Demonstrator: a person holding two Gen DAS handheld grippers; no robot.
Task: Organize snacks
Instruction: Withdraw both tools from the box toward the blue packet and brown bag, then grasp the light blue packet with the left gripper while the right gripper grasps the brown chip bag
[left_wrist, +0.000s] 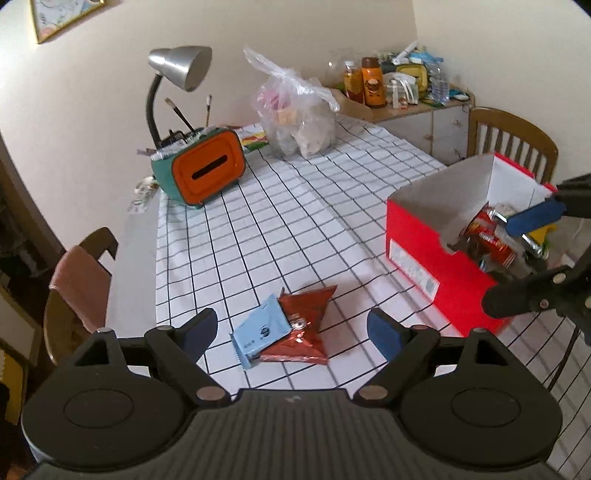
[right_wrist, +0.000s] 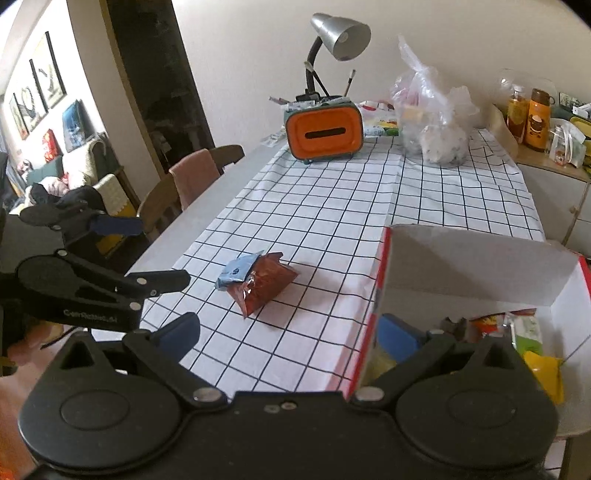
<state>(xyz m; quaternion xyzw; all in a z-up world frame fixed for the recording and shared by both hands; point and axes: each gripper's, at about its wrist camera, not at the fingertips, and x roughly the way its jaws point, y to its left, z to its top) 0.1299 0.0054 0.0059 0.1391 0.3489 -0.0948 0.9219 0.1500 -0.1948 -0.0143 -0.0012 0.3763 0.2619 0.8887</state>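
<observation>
A red foil snack packet (left_wrist: 306, 332) lies on the checked tablecloth, with a light blue packet (left_wrist: 258, 332) overlapping its left side. My left gripper (left_wrist: 291, 334) is open; both packets show between its blue pads, untouched. In the right wrist view the left gripper (right_wrist: 147, 254) hangs off the table's left edge, short of the red packet (right_wrist: 264, 286) and the blue packet (right_wrist: 236, 271). The red cardboard box (left_wrist: 417, 236) holds several snack packets (left_wrist: 491, 236). My right gripper (right_wrist: 290, 334) is open and empty, straddling the near left wall of the box (right_wrist: 461, 266).
An orange and green tissue box (left_wrist: 207, 170), a silver desk lamp (left_wrist: 181, 66) and a tied plastic bag (left_wrist: 295, 118) stand at the table's far end. Chairs (left_wrist: 77, 291) (left_wrist: 513, 136) flank the table. A sideboard with bottles (left_wrist: 373, 81) is behind.
</observation>
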